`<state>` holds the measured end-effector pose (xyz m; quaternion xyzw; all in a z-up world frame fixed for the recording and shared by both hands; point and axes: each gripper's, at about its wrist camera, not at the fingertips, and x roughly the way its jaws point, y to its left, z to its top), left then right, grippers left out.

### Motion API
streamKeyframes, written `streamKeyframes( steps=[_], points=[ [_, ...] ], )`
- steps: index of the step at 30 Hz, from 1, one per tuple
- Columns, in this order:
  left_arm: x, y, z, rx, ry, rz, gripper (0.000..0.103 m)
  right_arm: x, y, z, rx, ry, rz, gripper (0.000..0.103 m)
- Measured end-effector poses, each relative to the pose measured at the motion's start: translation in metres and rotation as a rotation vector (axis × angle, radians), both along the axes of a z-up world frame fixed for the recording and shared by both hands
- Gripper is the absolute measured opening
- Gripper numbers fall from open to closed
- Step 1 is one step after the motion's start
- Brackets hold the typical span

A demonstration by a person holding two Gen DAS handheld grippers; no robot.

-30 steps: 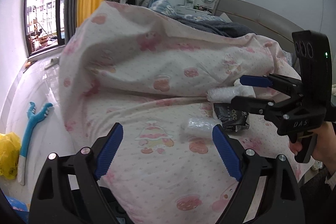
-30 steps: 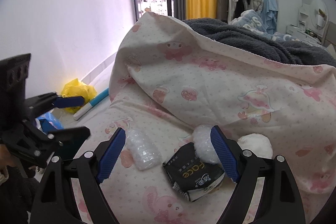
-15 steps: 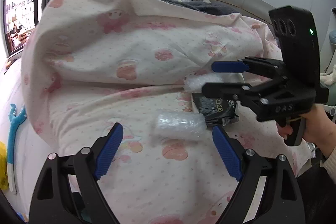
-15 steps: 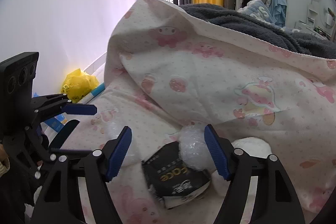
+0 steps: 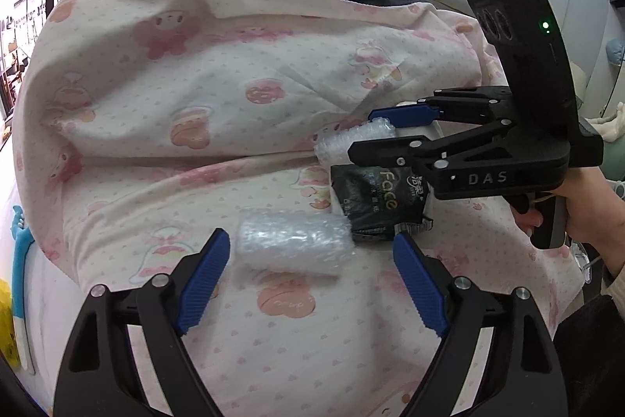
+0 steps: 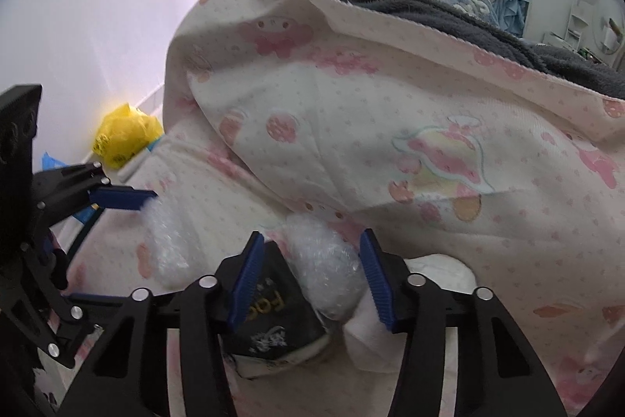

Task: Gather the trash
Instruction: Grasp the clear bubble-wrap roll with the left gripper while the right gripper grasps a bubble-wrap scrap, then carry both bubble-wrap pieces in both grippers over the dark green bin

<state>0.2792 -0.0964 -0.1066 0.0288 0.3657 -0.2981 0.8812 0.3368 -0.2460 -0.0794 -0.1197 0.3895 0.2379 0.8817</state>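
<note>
Two rolls of bubble wrap and a black "Face" packet (image 5: pixel 375 198) lie on the pink-patterned sheet. The near bubble wrap roll (image 5: pixel 293 245) lies between the fingers of my left gripper (image 5: pixel 312 280), whose jaws are wide and closing slightly; the pads do not touch it. The far bubble wrap roll (image 6: pixel 324 260) sits between the pads of my right gripper (image 6: pixel 312 276), whose jaws are closing. Its left pad still stands apart from the roll, over the packet (image 6: pixel 273 303). A white crumpled tissue (image 6: pixel 441 268) lies just right of it. From the left wrist view, the right gripper (image 5: pixel 361 133) straddles that roll (image 5: pixel 351 139).
A folded pink-print quilt (image 5: pixel 234 65) rises right behind the trash, with a grey blanket (image 6: pixel 429 2) on top. A yellow bag (image 6: pixel 125 135) and a blue long-handled tool (image 5: pixel 19 260) lie on the floor by the wall. A person's hand (image 5: pixel 578 213) holds the right gripper.
Both grippers have come down closer to the trash. The right jaws have narrowed around the far roll. The near roll now lies between the left fingers.
</note>
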Motion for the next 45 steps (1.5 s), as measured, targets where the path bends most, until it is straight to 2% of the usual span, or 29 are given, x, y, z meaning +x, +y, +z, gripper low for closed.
streamKeyframes(
  steps=[3,7,8,11,19,26,32,41,45],
  points=[
    [0.001,-0.002,-0.002,0.017,0.003,0.012,0.076,0.000,-0.001,-0.003,-0.045,-0.008,-0.012,0.038],
    [0.003,-0.002,-0.005,0.032,0.016,0.030,0.061,-0.001,0.002,-0.007,-0.113,-0.026,-0.013,0.033],
    [0.003,-0.001,-0.006,0.035,0.017,0.035,0.061,-0.002,0.002,-0.008,-0.123,-0.031,-0.016,0.033],
    [0.000,0.004,-0.006,0.030,0.016,0.039,0.059,-0.003,0.002,-0.006,-0.128,-0.040,-0.028,0.032],
    [-0.010,0.032,0.005,-0.011,-0.002,0.114,0.059,-0.012,-0.008,0.020,0.070,-0.048,-0.083,0.032],
    [-0.024,0.055,0.017,-0.029,-0.027,0.206,0.059,-0.037,0.001,0.029,0.146,-0.083,-0.134,0.032],
    [-0.038,0.076,0.026,-0.024,-0.043,0.267,0.059,-0.065,0.017,0.035,0.176,-0.114,-0.138,0.032],
    [-0.063,0.121,0.024,0.009,-0.045,0.356,0.059,-0.114,0.054,0.024,0.198,-0.069,-0.121,0.032],
    [-0.070,0.141,0.016,0.015,-0.019,0.394,0.059,-0.130,0.075,0.022,0.210,-0.064,-0.103,0.032]
  ],
)
